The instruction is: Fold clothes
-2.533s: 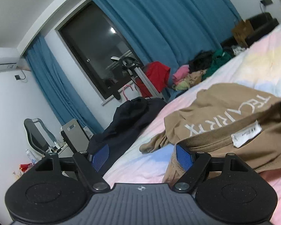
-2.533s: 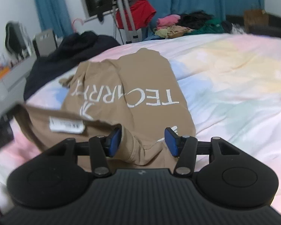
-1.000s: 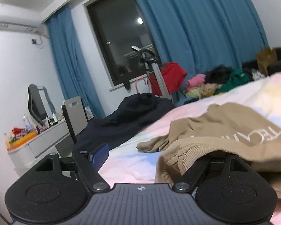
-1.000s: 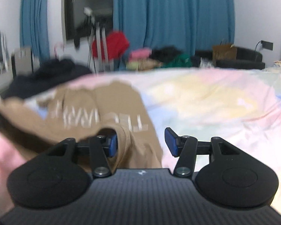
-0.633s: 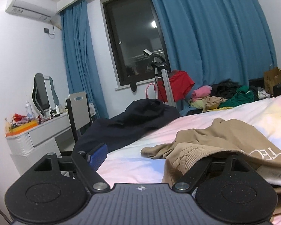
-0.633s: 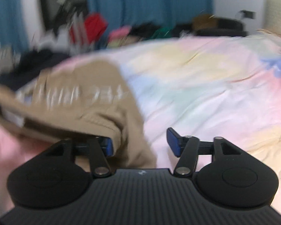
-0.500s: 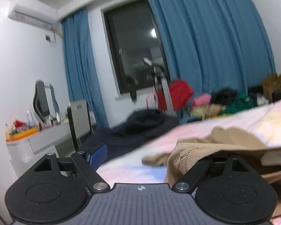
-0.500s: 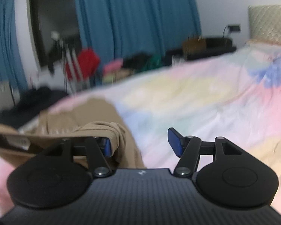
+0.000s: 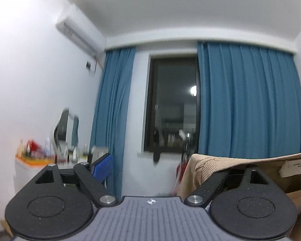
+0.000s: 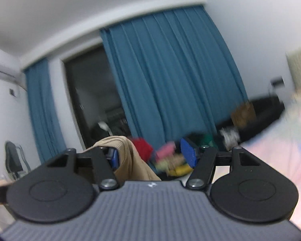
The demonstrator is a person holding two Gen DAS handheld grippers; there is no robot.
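Left wrist view: tan ribbed cotton sweatshirt hangs hooked over my left claw's right finger and my right claw's left finger, held high, probably to shake flat. Both jaws stand wide, have just been opening, and pinch nothing.

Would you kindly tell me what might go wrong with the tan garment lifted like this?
1. The tan garment only drapes over one finger of the left hand-held gripper. Its jaws have just been opening and pinch nothing, so the cloth may slide off.
2. The right hand-held gripper has likewise been opening, with fabric against one pad and the other bare. That corner could drop too.
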